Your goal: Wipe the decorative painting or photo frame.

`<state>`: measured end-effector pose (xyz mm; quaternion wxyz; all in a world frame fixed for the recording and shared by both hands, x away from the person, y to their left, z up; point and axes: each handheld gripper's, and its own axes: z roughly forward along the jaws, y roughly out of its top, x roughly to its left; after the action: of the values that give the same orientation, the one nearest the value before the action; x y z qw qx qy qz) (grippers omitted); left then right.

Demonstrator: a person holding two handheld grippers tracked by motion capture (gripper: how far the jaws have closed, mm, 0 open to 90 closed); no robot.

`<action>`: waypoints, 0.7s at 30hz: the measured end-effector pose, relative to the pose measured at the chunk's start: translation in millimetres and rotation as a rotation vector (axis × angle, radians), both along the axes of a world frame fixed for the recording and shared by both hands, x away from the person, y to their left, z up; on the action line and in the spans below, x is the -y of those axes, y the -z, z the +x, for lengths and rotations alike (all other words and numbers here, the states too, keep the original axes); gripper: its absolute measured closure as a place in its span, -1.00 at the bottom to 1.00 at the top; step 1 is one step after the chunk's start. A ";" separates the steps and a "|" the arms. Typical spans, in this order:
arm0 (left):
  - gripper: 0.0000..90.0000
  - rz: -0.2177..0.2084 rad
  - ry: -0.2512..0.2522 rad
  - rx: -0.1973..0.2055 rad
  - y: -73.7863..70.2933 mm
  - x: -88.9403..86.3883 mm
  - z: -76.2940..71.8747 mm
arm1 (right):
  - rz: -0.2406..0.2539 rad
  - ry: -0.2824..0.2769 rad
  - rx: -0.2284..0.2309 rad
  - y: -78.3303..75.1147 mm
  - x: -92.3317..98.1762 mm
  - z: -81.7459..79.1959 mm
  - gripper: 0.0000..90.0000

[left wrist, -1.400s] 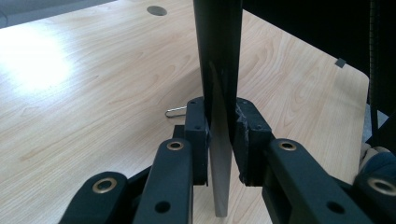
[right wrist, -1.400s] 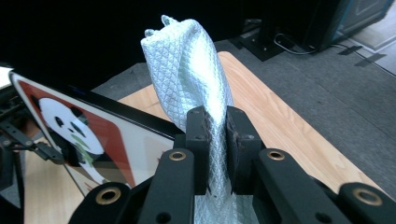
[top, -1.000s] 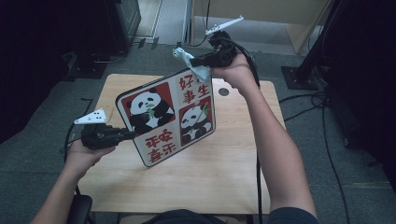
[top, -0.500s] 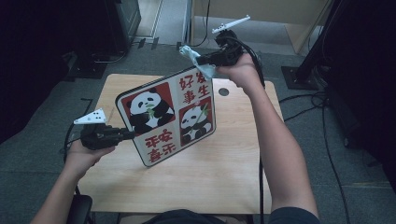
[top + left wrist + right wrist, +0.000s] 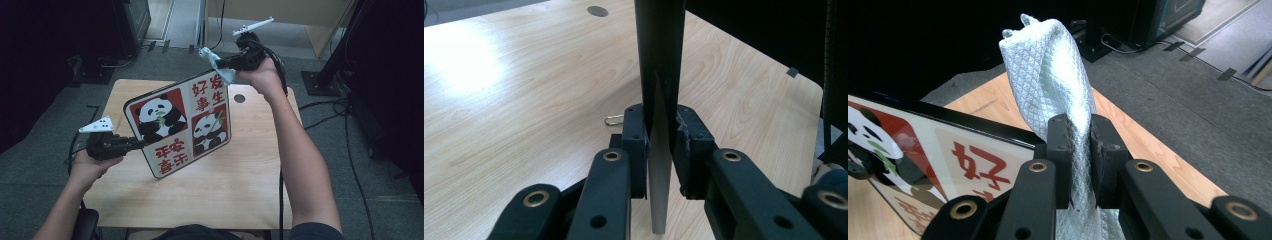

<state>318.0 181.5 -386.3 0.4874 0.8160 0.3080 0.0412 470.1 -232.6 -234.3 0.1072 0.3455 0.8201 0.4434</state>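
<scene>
1. Since the earlier high view, the right gripper sits a little farther from the person, and the cloth it carries now lies over the far top corner of the panda board.
2. Left gripper stays in place, its jaws clamped on the near left edge of the panda board; in the left gripper view the board's thin edge stands upright between the two pads.
3. Right gripper jaws are clamped on the white quilted cloth, which rises in a bunched fold above the pads.
4. Panda board is held tilted above the bench, its printed face turned toward the high view.
5. Cloth touches the board's black rim near the red characters.
</scene>
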 end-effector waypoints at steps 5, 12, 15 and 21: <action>0.71 -0.001 0.004 0.005 0.4 0.0 0.3 | -0.006 0.012 -0.004 0.9 5.2 1.0 0.80; 0.68 0.002 0.020 -0.019 1.8 0.5 1.6 | -0.016 0.027 -0.024 4.8 12.3 1.3 0.80; 0.68 -0.009 0.017 -0.023 2.0 0.5 2.1 | -0.011 0.034 -0.026 6.2 13.7 1.4 0.80; 0.67 -0.037 0.013 -0.013 1.1 -1.2 2.6 | -0.016 0.044 -0.041 10.1 18.7 1.8 0.81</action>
<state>320.6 182.6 -387.4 0.5005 0.8091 0.3068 0.0270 471.9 -251.3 -244.4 0.1026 0.3718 0.8178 0.4273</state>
